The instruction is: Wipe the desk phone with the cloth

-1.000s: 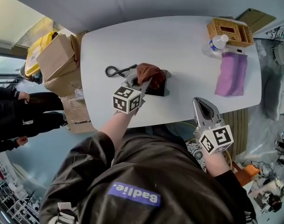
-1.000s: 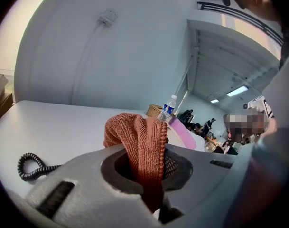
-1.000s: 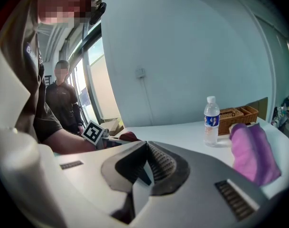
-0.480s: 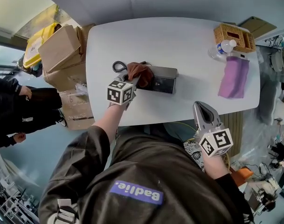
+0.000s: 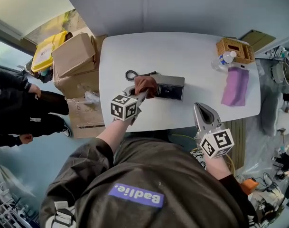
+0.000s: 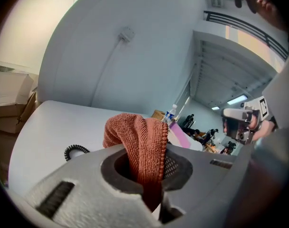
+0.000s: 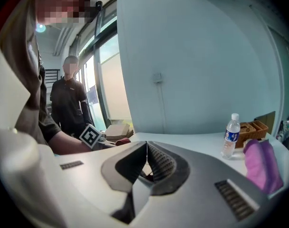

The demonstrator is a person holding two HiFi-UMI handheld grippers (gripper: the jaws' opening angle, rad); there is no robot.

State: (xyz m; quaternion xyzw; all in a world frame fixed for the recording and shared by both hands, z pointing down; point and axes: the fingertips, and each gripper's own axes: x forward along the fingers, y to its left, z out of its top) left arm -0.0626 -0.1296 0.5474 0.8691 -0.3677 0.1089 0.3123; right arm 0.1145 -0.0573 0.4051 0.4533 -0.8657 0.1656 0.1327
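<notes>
A dark desk phone (image 5: 168, 87) lies mid-table, its coiled cord (image 5: 131, 75) trailing off to the left. My left gripper (image 5: 141, 95) is shut on a rust-coloured cloth (image 5: 145, 85), which rests on the phone's left end. In the left gripper view the cloth (image 6: 140, 146) bulges up from between the closed jaws of the left gripper (image 6: 151, 184), with the cord (image 6: 75, 152) on the table beyond. My right gripper (image 5: 201, 110) hangs off the table's near edge, shut and empty. The right gripper view shows the same gripper (image 7: 146, 161) with its jaws pressed together.
At the table's far right stand a wicker basket (image 5: 234, 50) and a water bottle (image 5: 223, 58), with a purple cloth (image 5: 235, 85) beside them. Cardboard boxes (image 5: 74, 56) are stacked left of the table. People (image 5: 13, 103) stand further left.
My left gripper has dragged the cloth from the middle of the phone to its left end, uncovering most of the phone. The right gripper has stayed by the table's near edge.
</notes>
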